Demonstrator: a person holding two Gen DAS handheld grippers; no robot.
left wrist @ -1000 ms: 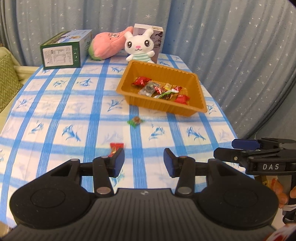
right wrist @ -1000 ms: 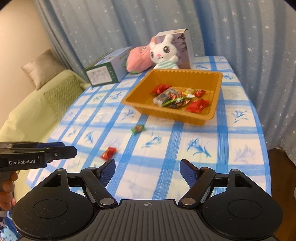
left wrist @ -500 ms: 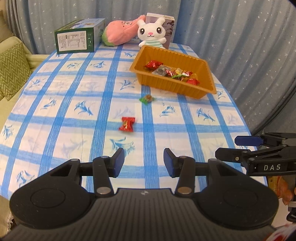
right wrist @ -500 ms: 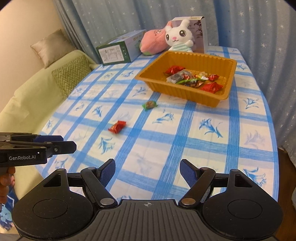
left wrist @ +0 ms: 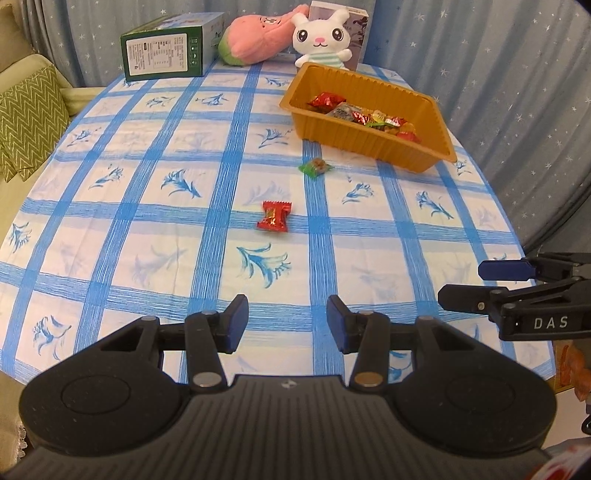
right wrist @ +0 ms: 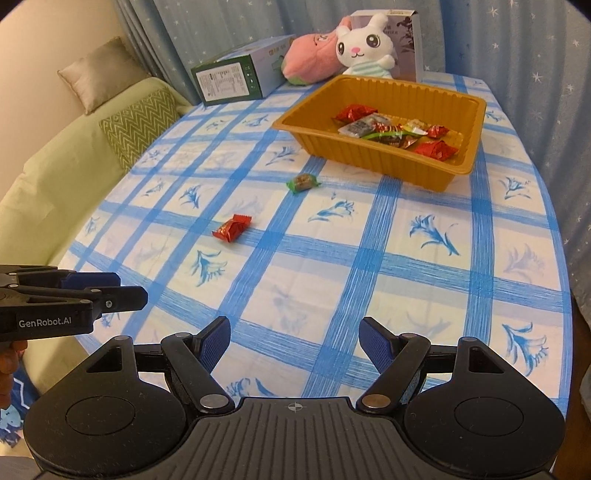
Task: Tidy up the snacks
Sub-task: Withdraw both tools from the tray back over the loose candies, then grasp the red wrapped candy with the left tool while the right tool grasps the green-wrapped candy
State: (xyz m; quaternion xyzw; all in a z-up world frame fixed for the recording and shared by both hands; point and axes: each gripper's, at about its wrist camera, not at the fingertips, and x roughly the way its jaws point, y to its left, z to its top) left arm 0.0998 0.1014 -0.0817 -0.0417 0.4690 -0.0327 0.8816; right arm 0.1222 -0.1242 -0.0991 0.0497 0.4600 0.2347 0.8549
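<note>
An orange tray holding several wrapped snacks stands at the far right of the blue-checked table. Two snacks lie loose on the cloth in front of it: a red-wrapped candy and a green-wrapped candy. My left gripper hangs open and empty over the table's near edge, well short of the red candy. My right gripper is also open and empty above the near edge. Each gripper shows at the side of the other's view, the right gripper and the left gripper.
At the table's far end stand a green box, a pink plush, a white bunny plush and a grey carton. A green sofa with cushions flanks the left side. Blue curtains hang behind.
Both grippers have sunk and tilted further down, pulling back toward the table's near edge, so the red candry lies farther ahead of the left fingers. Their jaws kept the same width.
</note>
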